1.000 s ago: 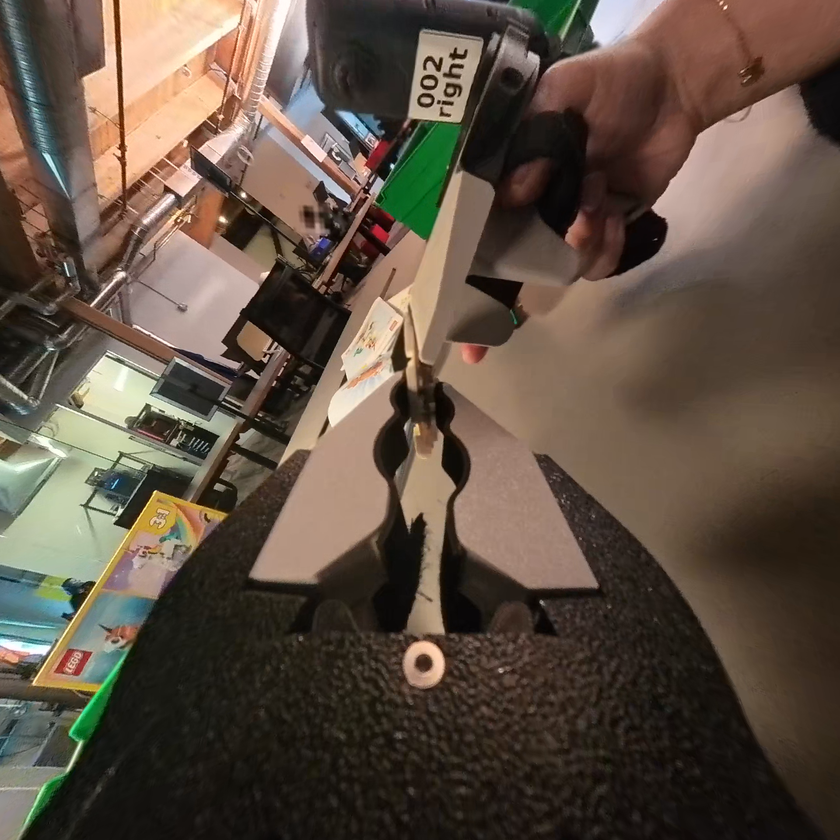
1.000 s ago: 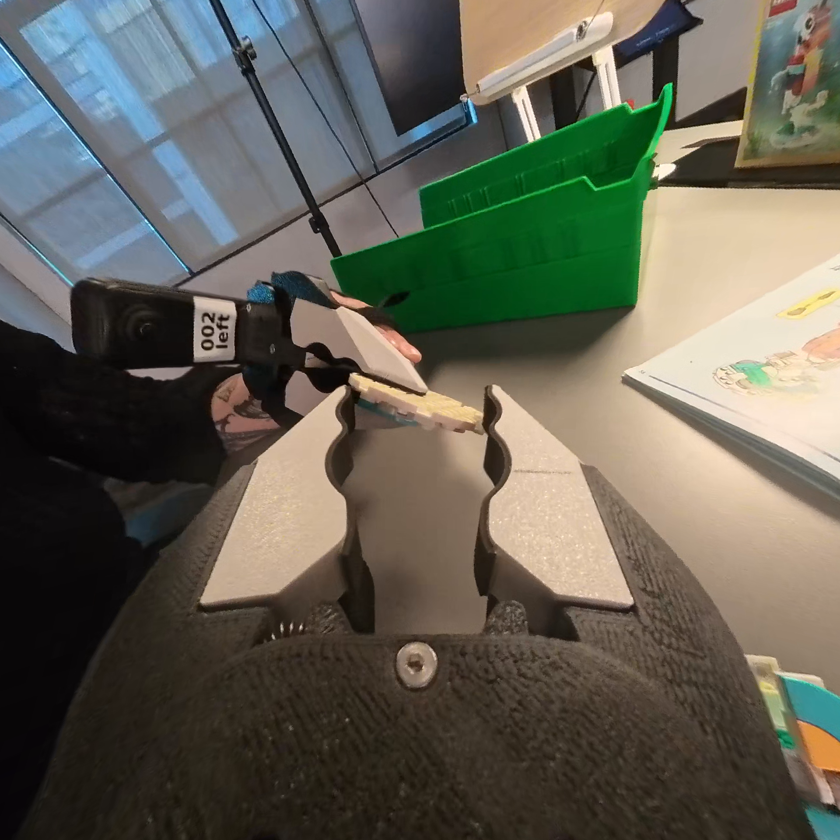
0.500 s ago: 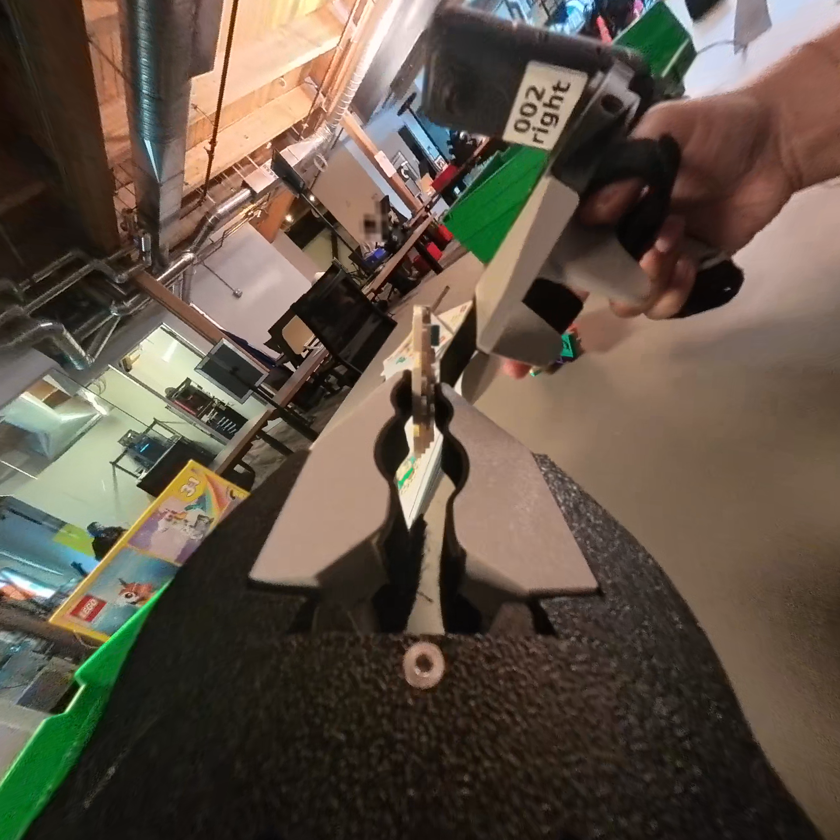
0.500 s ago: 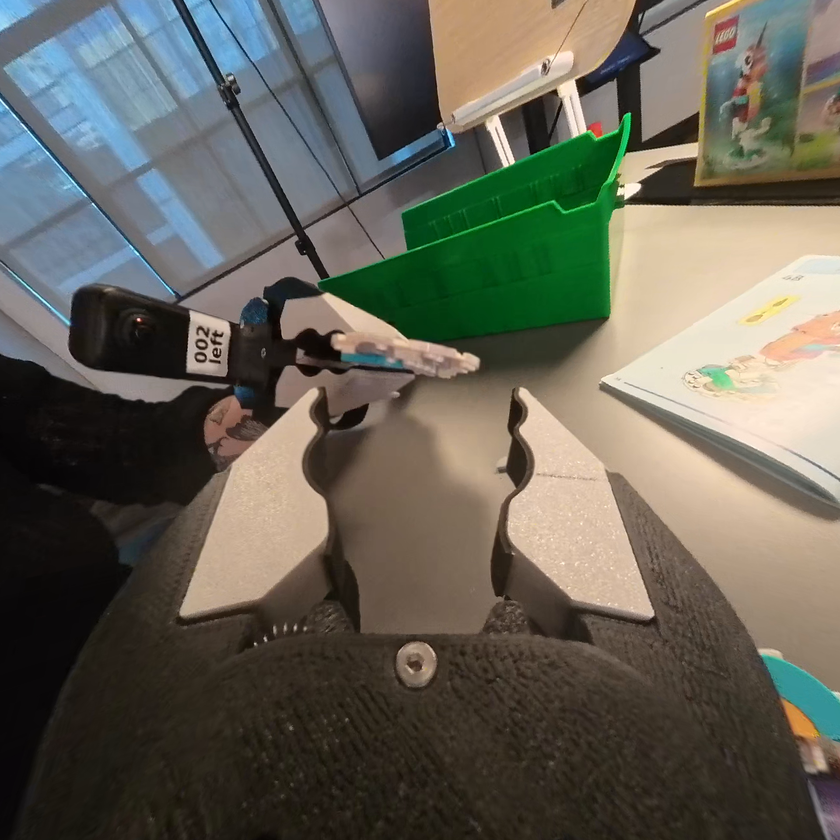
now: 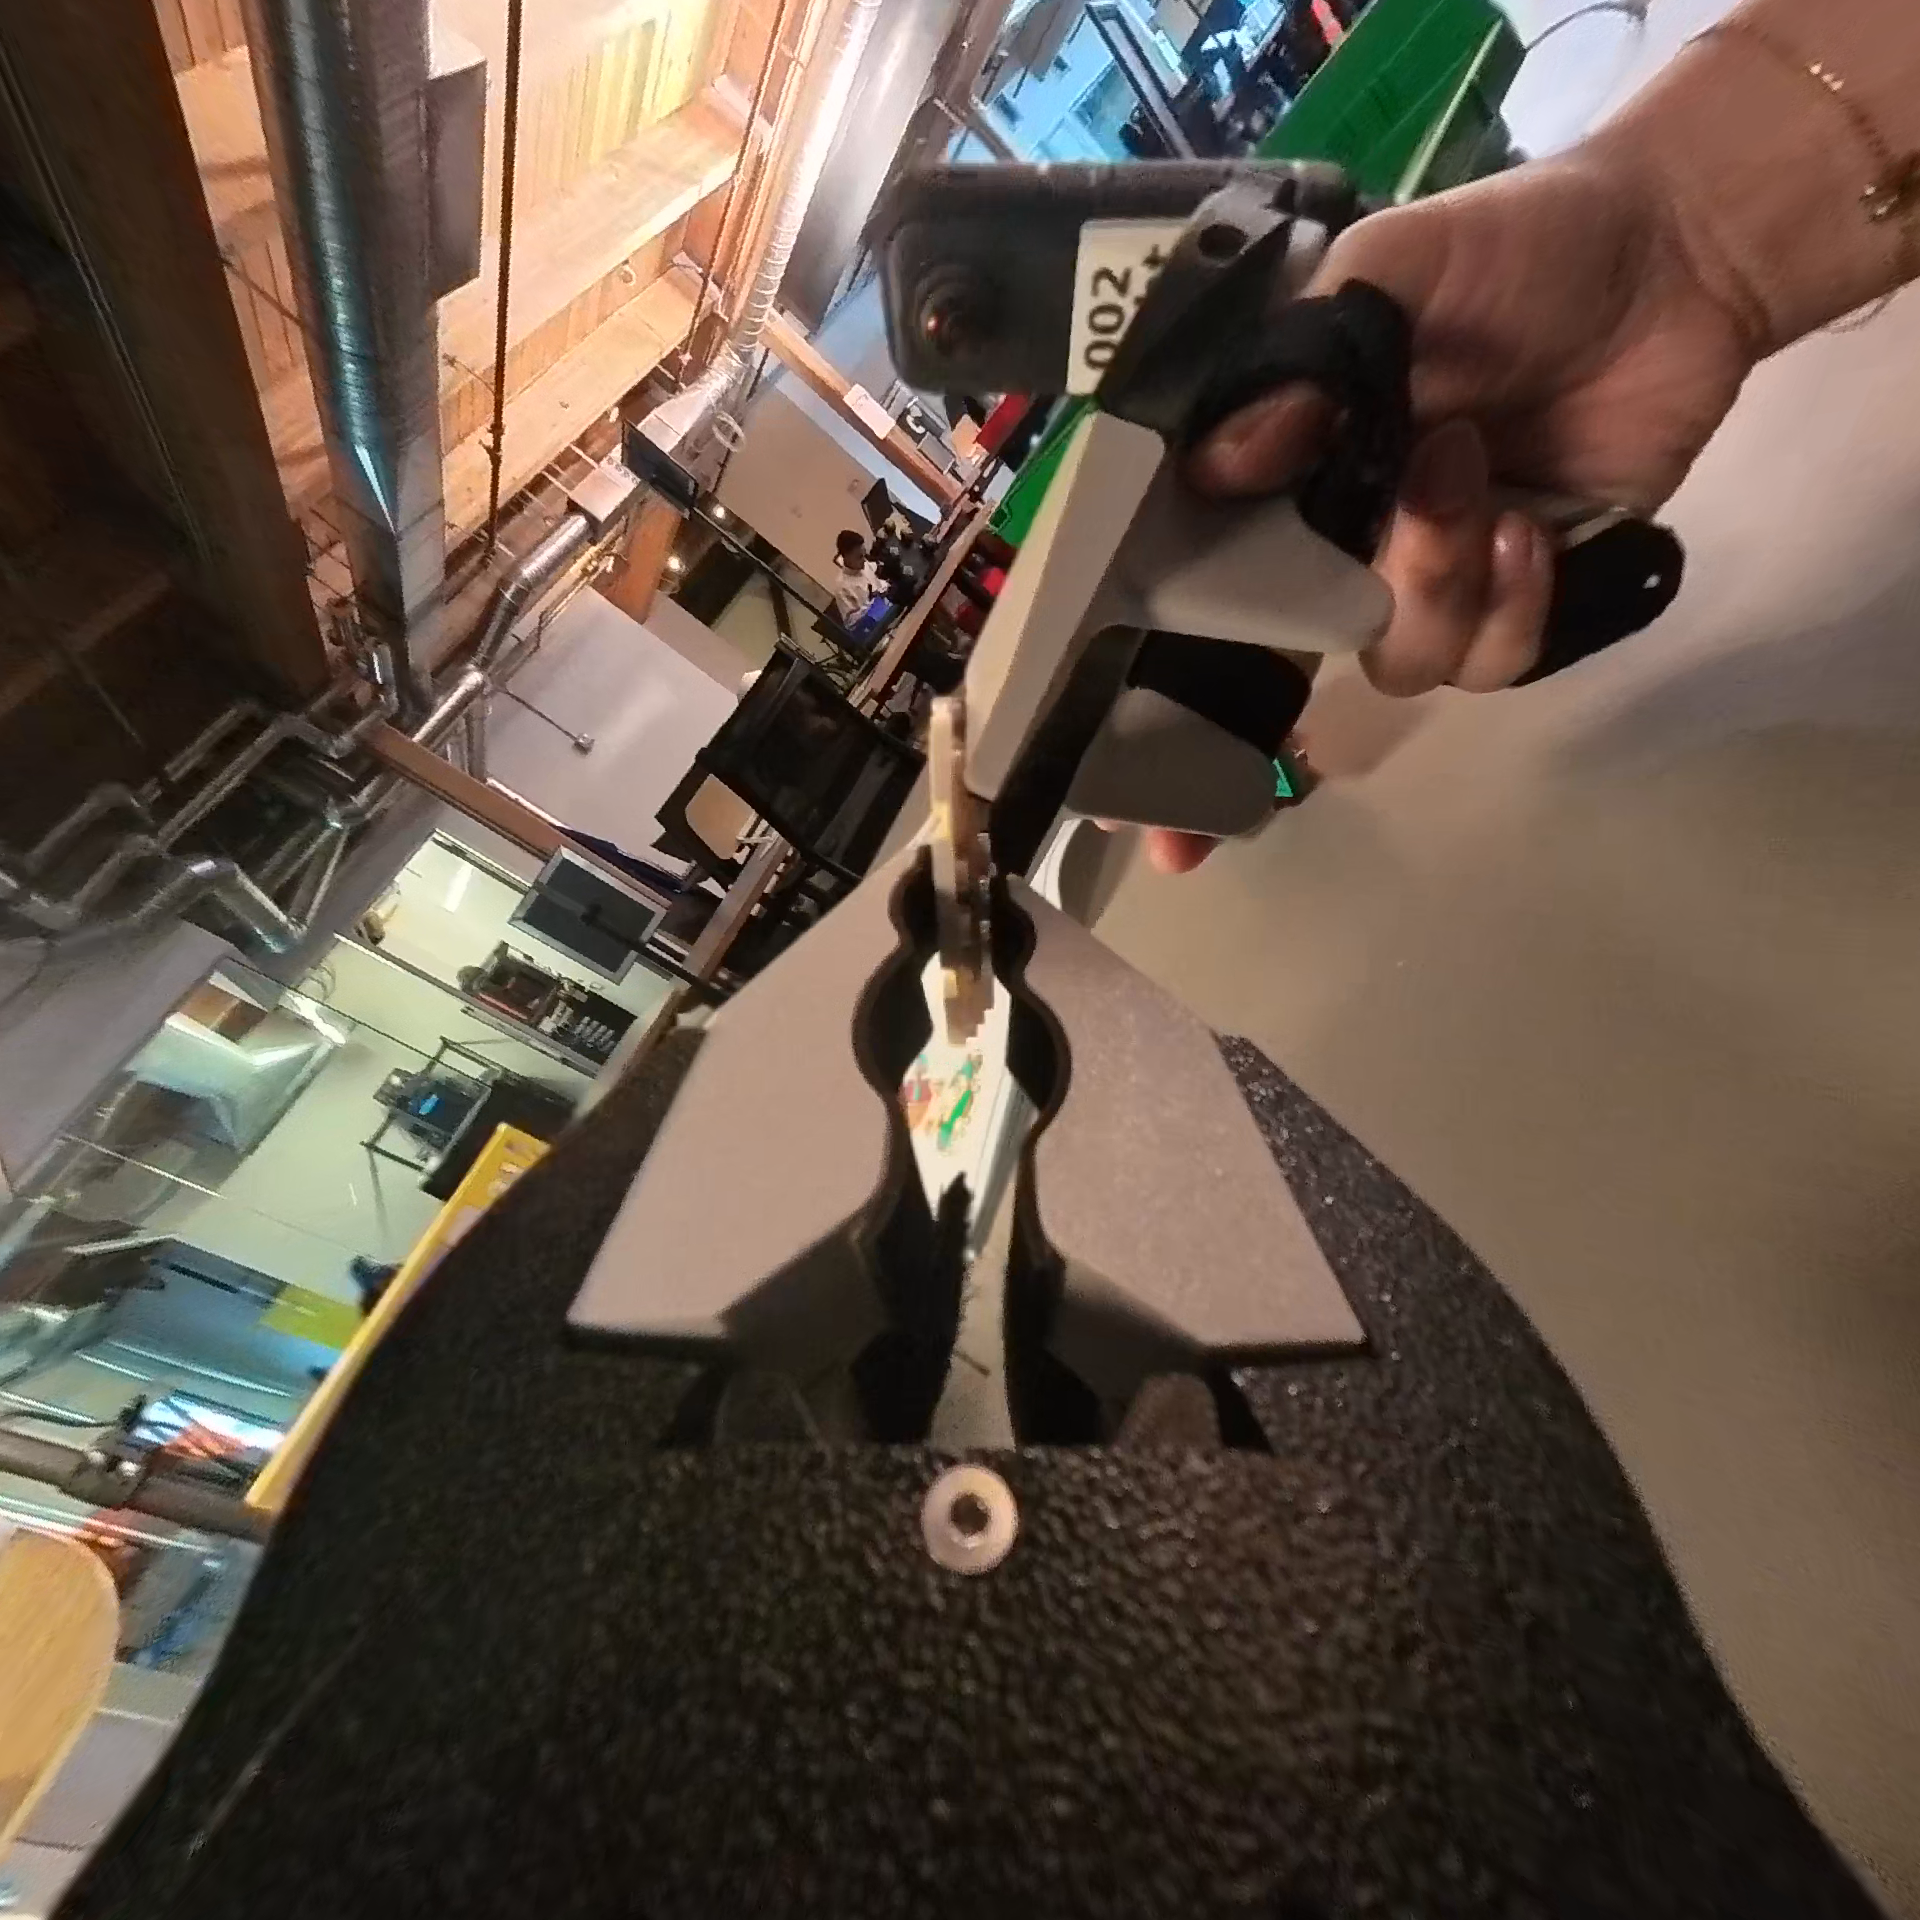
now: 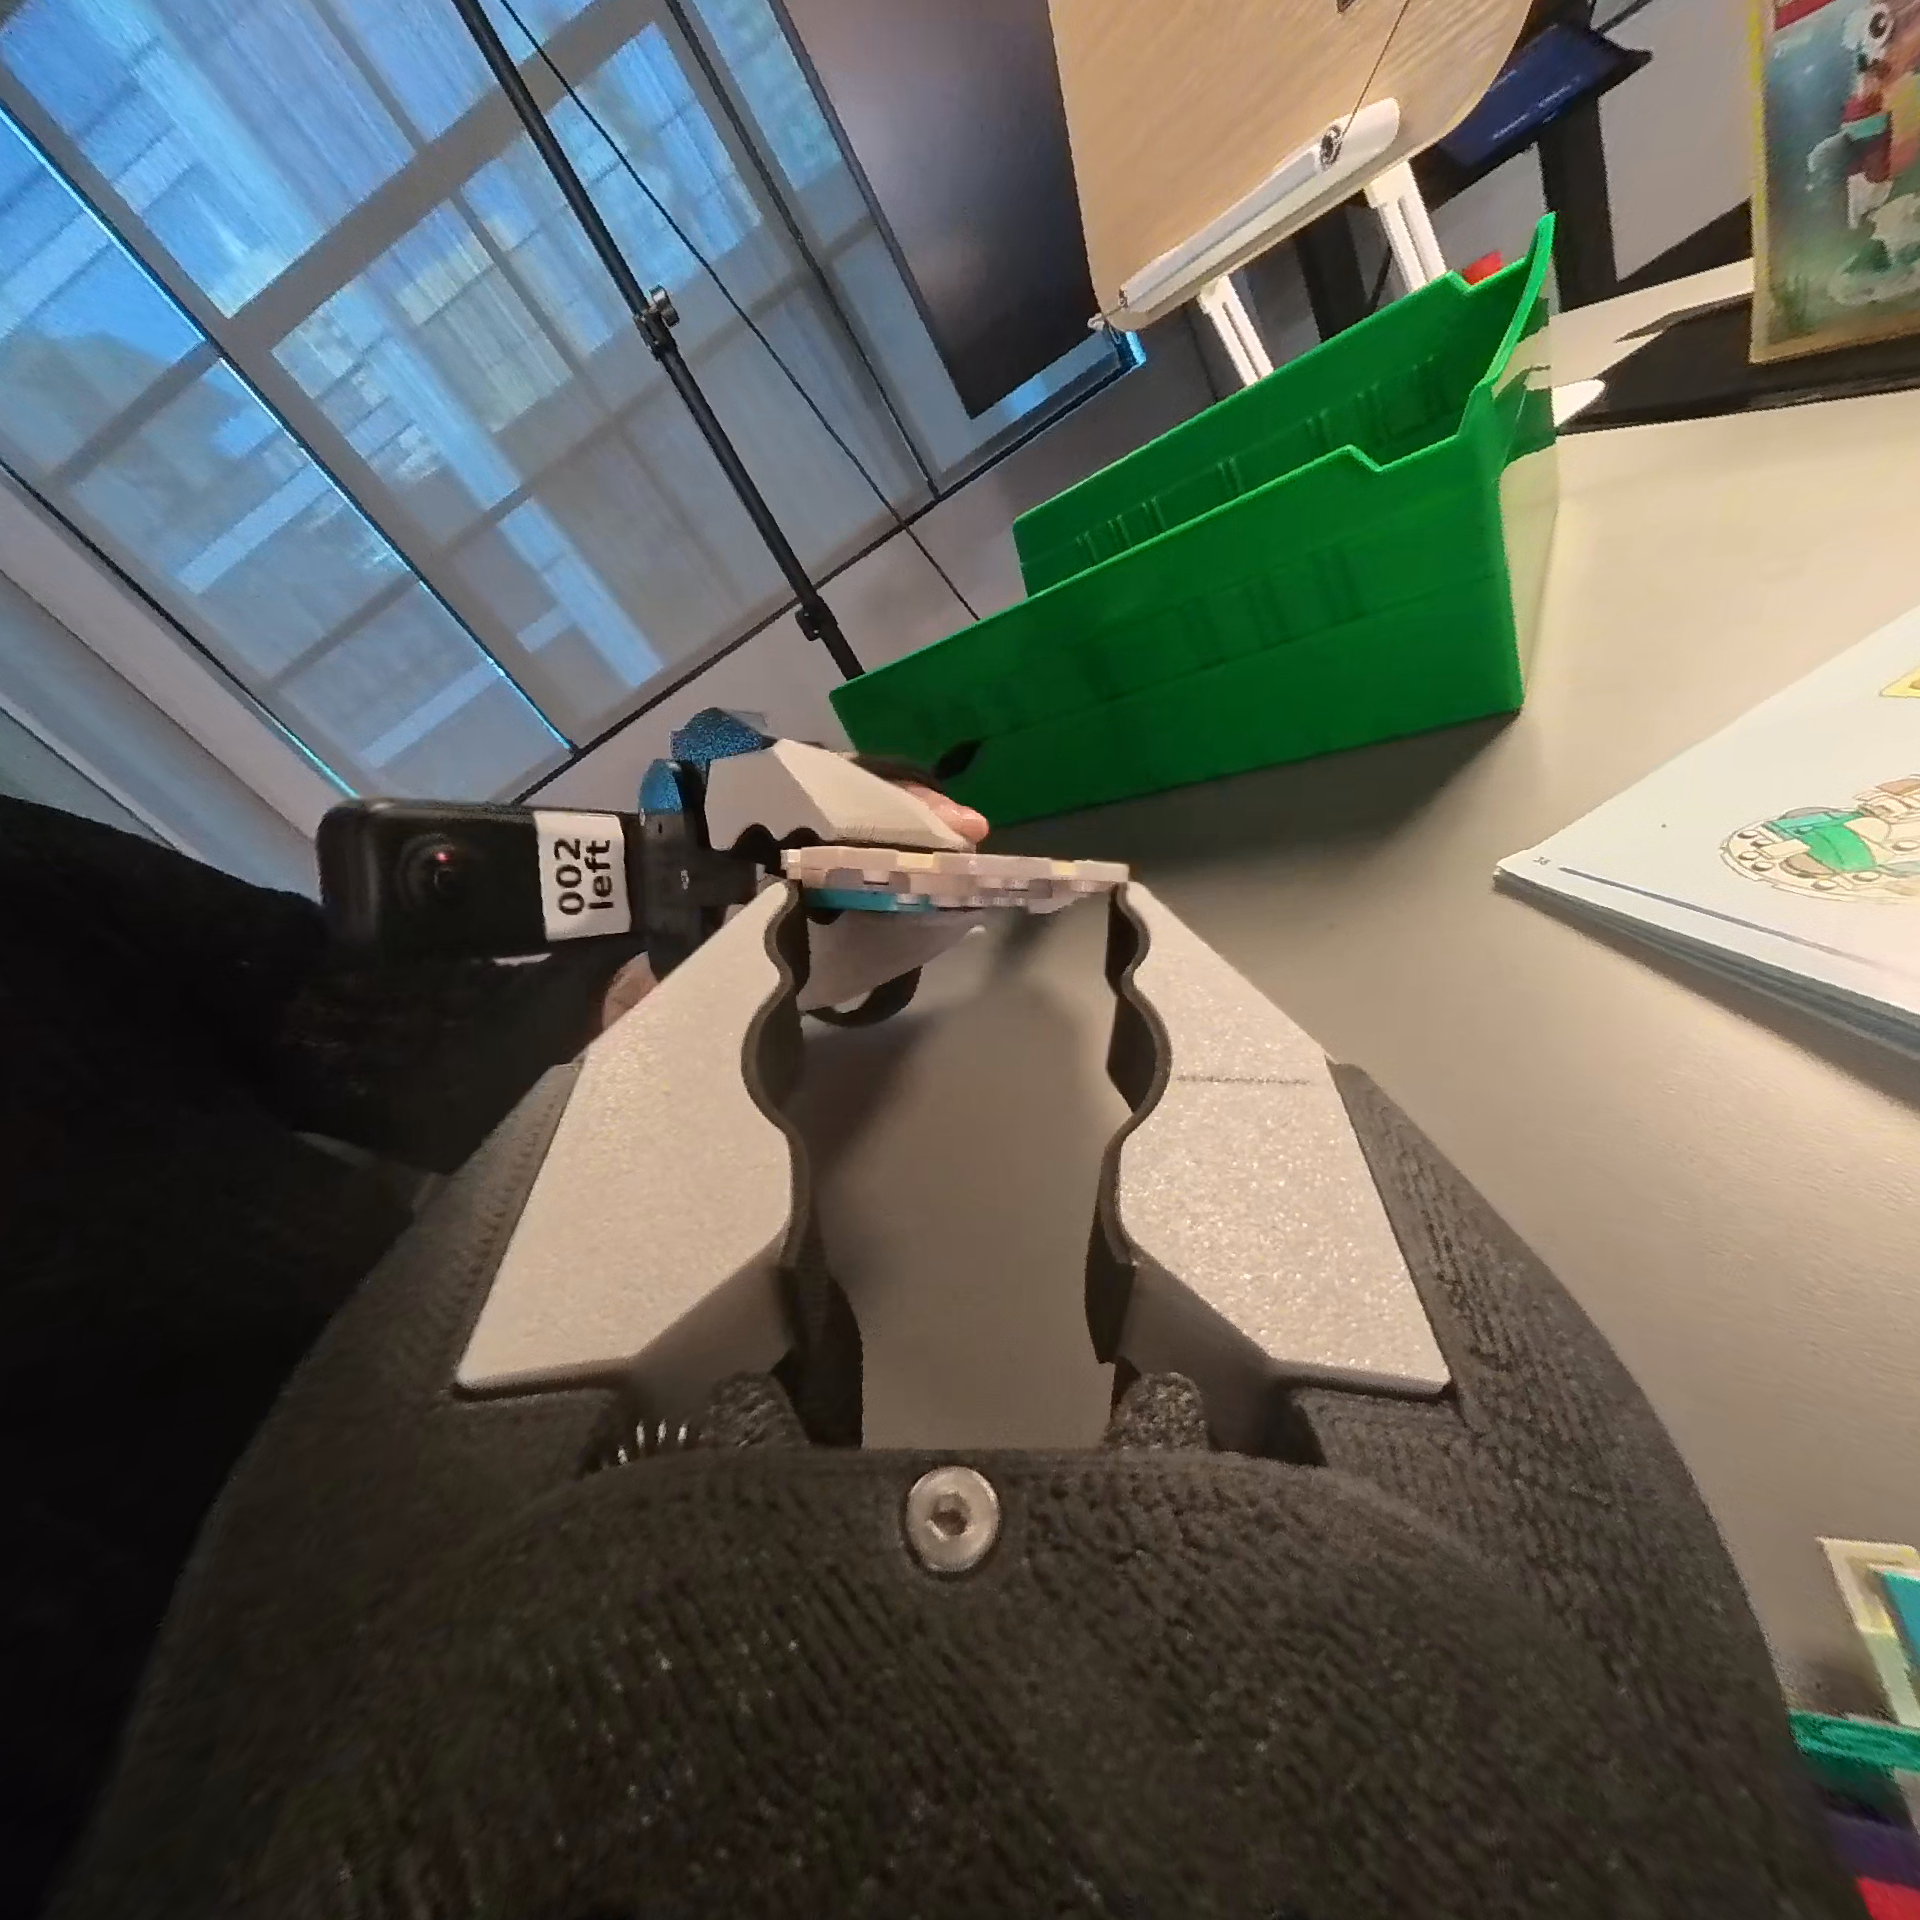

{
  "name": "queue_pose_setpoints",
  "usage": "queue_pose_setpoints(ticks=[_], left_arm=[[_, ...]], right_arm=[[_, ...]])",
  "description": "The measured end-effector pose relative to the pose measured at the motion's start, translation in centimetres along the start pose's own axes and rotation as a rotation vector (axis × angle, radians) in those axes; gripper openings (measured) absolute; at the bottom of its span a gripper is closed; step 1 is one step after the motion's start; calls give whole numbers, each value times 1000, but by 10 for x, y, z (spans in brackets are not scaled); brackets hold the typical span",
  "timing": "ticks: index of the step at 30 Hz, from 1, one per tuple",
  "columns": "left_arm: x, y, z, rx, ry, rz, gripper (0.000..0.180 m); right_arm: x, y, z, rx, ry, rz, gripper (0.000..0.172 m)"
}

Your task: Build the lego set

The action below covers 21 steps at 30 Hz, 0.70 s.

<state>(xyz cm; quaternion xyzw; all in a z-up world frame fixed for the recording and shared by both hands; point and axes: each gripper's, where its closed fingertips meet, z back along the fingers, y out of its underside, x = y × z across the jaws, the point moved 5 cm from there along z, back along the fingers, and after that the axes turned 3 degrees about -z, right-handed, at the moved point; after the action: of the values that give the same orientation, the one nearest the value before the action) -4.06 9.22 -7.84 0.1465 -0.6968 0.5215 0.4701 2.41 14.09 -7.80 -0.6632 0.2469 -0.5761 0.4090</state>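
1. Above the grey desk [image 6: 1455, 1091], the left claw [image 5: 961, 914] is pinching a flat brick-built plate [image 6: 951, 868], tan and pale grey with a teal piece on its underside; both fingers [image 5: 1101, 1049] are clamping its faces, plate held edge-on in the left wrist view.
2. The right claw [image 6: 951, 935] is standing open, its fingers [image 6: 1236, 1049] flanking the free end of the plate. Whether the tips are touching the plate's edges is hard to tell from this angle; no pressing contact is showing.
3. Judgement on handling: the plate is thin and built up of small parts, so squeezing across its width probably risks popping pieces apart. Keeping the open claw square to the plate's edges and the left grip steady is looking like the safer approach.
4. A hand [image 5: 1538, 343] is gripping the right tool's handle, seen from the left wrist view.
5. Containers: a green plastic bin [image 6: 1299, 665] is sitting on the desk beyond the plate, well apart from both claws. Its interior is turned away, so contents cannot be read.
6. An open instruction booklet [image 6: 1745, 862] is lying on the desk to the right; loose coloured pieces [image 6: 1870, 1662] are showing at the lower right edge, and a toy box [image 6: 1839, 166] is standing behind the bin.
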Motion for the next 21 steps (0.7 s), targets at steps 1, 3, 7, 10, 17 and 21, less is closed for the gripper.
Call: queue_pose_setpoints(ticks=[1, 3, 7, 10, 17, 21], left_arm=[[-1, -1, 1, 1, -1, -42, 5], [-1, -2, 2, 4, 8, -88, 5], [0, 2, 3, 42, 30, -67, 4], [3, 6, 5, 45, 56, -34, 4], [2, 9, 7, 46, 126, 76, 4], [8, -14, 11, -124, 151, 277, 4]], right_arm=[[1, 0, 0, 2, -8, -7, 56], [2, 2, 0, 18, -15, -1, 56], [8, 6, 0, 82, -5, 98, 28], [7, 10, -3, 119, 54, 188, 27], [5, 15, -5, 168, 83, 226, 28], [-23, 26, 0, 293, 355, 377, 0]])
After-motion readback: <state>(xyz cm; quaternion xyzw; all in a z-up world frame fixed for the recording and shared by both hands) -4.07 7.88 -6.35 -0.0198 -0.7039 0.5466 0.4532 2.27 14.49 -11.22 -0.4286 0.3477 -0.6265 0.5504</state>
